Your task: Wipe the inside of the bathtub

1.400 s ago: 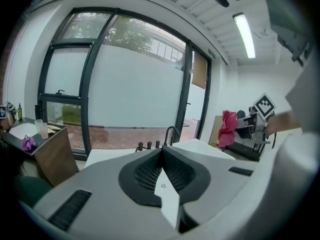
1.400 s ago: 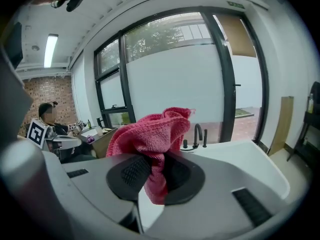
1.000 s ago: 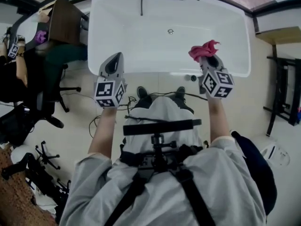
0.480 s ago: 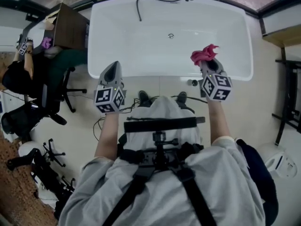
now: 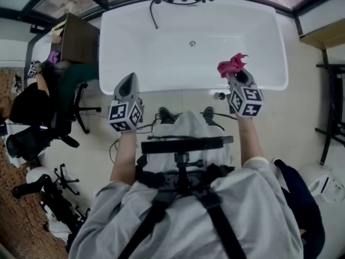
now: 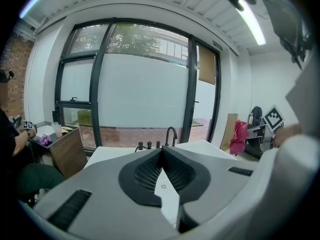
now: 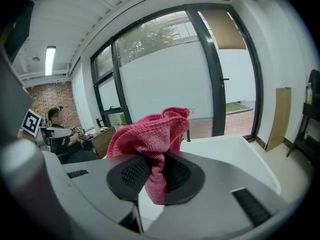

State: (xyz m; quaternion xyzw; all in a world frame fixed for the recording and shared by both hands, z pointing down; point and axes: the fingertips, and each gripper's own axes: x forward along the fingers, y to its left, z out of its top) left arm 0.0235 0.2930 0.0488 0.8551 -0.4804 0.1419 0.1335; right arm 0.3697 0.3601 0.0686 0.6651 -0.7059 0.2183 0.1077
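While the right claw (image 5: 236, 75) clamps the pink cloth (image 5: 231, 64) over the bathtub (image 5: 178, 84) rim (left claw (image 5: 128, 81) pinched together, empty), pressing that cloth flat against the inner wall should wipe best

desk (image 5: 78, 36) left of tub (image 5: 140, 42); cloth (image 5: 232, 65) in r gripper (image 5: 237, 74), by tub's near rim.

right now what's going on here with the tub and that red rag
A person stands at the near side of a white bathtub with tongs in each hand. The right tongs are shut on a bunched red cloth, held over the tub's near rim. The left tongs are shut and empty, raised alongside. The cloth is not down on the tub's inside, so wiping does not look under way.
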